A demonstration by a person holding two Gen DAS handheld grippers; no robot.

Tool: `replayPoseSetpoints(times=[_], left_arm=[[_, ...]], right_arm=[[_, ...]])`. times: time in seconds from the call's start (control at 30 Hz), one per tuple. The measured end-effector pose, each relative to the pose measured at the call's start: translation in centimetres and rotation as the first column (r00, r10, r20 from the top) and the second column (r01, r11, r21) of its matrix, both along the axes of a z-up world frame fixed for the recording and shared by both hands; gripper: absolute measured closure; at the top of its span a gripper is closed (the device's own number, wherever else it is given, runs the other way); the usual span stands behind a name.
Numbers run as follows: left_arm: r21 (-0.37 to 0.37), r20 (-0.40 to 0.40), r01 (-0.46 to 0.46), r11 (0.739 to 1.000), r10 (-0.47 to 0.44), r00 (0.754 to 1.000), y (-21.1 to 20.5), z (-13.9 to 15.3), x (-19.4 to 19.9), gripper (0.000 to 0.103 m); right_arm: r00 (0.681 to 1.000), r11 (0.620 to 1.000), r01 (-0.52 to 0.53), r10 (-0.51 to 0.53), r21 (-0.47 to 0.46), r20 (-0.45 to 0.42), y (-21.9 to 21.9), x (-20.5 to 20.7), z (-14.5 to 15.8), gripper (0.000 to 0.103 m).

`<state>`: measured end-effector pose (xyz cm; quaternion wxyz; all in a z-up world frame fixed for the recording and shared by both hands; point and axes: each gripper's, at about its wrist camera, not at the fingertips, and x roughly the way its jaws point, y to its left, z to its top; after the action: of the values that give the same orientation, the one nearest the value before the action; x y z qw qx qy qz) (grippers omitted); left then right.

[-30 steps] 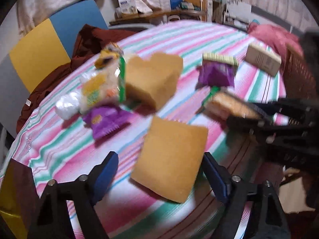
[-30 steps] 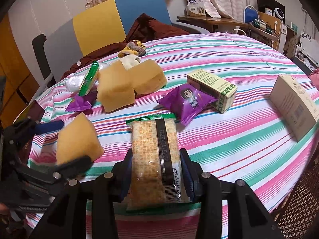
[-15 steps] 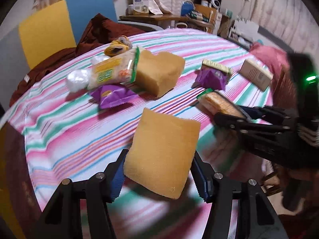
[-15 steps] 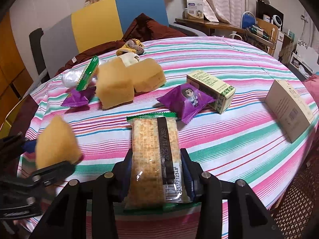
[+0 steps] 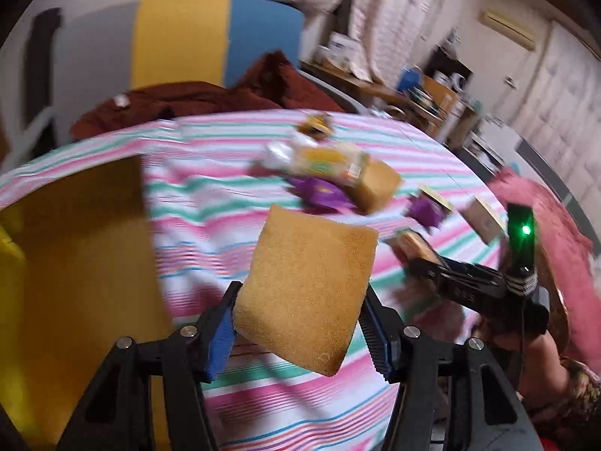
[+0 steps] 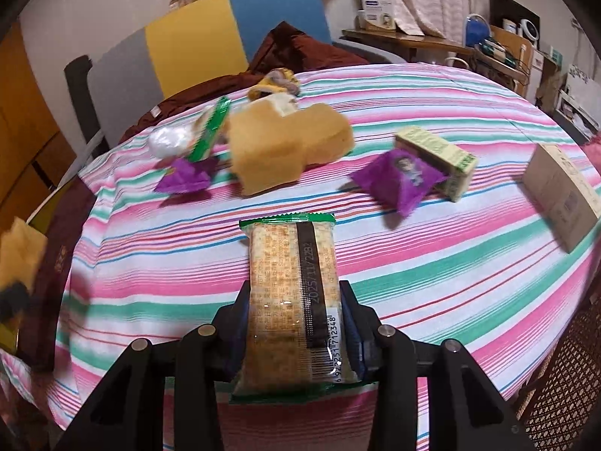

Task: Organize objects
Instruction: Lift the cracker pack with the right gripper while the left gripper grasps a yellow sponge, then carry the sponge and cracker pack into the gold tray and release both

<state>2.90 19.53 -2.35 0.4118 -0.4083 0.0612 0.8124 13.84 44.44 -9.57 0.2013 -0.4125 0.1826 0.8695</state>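
Observation:
My left gripper [image 5: 300, 323] is shut on a tan sponge [image 5: 308, 293] and holds it above the near left part of the striped table [image 5: 210, 203]; the sponge also shows blurred at the left edge of the right wrist view [image 6: 20, 251]. My right gripper [image 6: 295, 323] is shut on a cracker pack [image 6: 293, 300] with green ends, held just above the table's front. In the left wrist view the right gripper [image 5: 413, 255] holds the pack [image 5: 411, 244] at the right.
On the table lie two more sponges [image 6: 285, 146], two purple packets [image 6: 402, 176] [image 6: 186, 178], a green box [image 6: 435, 154], a beige box [image 6: 559, 188], and a clear wrapped snack [image 6: 195, 135]. A yellow-blue chair [image 6: 210, 41] with brown cloth stands behind. A yellow panel [image 5: 71, 263] is left.
My left gripper closed on the sponge, lifted it off the table and swung left toward the table's edge. My right gripper kept hold of the cracker pack and barely moved.

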Motion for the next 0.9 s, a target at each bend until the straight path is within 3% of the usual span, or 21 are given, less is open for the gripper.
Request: replayPoseSetpoints(times=[0.17,0.3,0.53,0.73,0.9], left_arm=[[-0.006,-0.039,-0.134,0.991,0.134,0.990,-5.5,0.5,-1.8,0.043],[-0.024,-0.058,-0.236,0.972,0.234,0.971,-9.8,0.1,-3.0,0.043],[-0.098,-0.091,-0.402,0.910,0.394,0.915,-15.9,-1.8,-4.9,0.042],[-0.177,-0.065,-0.488,0.855,0.485,0.872,-19.3,-3.8,-6.6,0.042],[-0.214,-0.052,-0.510,0.833,0.512,0.857,-20.9,-5.0,-7.5,0.042]], right_arm=[[1.000,1.000,-0.021,0.021,0.015,0.022,-0.9,-0.8,0.1,0.061],[0.999,0.999,-0.050,0.050,-0.006,-0.010,-2.1,-1.1,0.7,0.061],[0.982,0.987,-0.162,0.162,0.010,-0.095,-6.0,-3.0,3.9,0.061],[0.938,0.955,-0.294,0.296,0.036,-0.178,-10.7,-4.8,7.6,0.061],[0.883,0.907,-0.421,0.413,0.010,-0.223,-15.3,-6.9,9.0,0.061]])
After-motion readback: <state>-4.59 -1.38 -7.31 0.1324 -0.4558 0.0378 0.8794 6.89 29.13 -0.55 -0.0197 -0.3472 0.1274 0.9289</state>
